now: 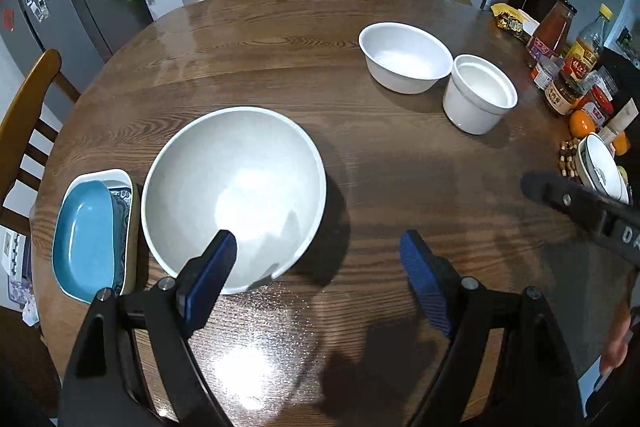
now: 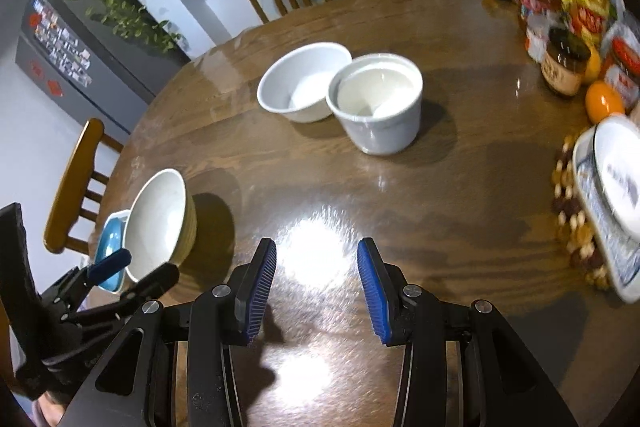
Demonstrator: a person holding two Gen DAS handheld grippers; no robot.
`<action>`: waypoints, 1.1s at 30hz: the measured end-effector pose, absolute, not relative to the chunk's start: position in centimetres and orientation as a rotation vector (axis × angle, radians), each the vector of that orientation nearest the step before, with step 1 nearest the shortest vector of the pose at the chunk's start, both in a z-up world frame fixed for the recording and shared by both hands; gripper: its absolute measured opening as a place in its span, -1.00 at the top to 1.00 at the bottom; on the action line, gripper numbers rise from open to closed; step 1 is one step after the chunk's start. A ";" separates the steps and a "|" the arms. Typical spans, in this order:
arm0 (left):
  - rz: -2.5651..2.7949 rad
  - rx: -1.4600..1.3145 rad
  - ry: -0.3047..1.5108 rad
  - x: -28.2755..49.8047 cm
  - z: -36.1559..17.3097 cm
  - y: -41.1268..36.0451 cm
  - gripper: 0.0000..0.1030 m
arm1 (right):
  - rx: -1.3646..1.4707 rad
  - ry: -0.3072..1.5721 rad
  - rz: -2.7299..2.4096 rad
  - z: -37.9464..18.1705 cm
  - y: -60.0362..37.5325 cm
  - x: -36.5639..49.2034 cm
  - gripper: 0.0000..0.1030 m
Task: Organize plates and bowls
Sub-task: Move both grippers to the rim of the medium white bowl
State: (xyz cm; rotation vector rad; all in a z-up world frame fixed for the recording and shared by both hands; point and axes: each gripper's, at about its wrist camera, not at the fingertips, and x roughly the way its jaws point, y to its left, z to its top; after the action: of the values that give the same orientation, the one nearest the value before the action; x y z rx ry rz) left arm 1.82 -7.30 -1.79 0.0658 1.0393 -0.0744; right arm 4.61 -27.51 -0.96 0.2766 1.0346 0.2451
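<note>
A round wooden table (image 1: 280,39) fills both wrist views, with dining chairs behind it and a cluster of bottles and jars along its right-hand edge. I take the large white bowl (image 1: 234,199) as the landmark for every position below.

My left gripper (image 1: 318,269) hangs over the table with its jaws spread wide and nothing between them. Its left pad overlaps the near rim of the large white bowl in the view, but I cannot tell whether it touches. The right pad stands over bare wood to the right of that bowl.

My right gripper (image 2: 316,283) is partly open and empty, with only the glossy tabletop between its pads. It sits well to the right of the large white bowl.

Just left of the large white bowl, a blue dish (image 1: 86,239) lies nested in a patterned rectangular dish. Far beyond and to the right of the large white bowl stand a wide white bowl (image 2: 302,85) and a straight-sided white cup bowl (image 2: 378,107), close together and apparently touching at the rims. Further right again, at the table edge, a patterned plate with a bowl on it (image 2: 612,183) rests on a beaded mat.

Governing relation: the two white vessels lie straight ahead of my right jaws and diagonally away from my left. I judge the right hand nearer to them and the left hand nearer to the large white bowl.
</note>
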 end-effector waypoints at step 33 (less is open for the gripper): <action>0.043 -0.077 1.067 3.7 -1.7 -3.4 -0.62 | -0.263 0.970 0.603 -2.3 -14.8 12.3 0.82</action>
State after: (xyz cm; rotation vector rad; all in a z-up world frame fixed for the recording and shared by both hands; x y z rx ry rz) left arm 3.67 -3.36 -1.66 -0.0767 1.0668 0.0428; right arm 12.25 -14.78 -2.27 -0.2629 0.9698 0.6031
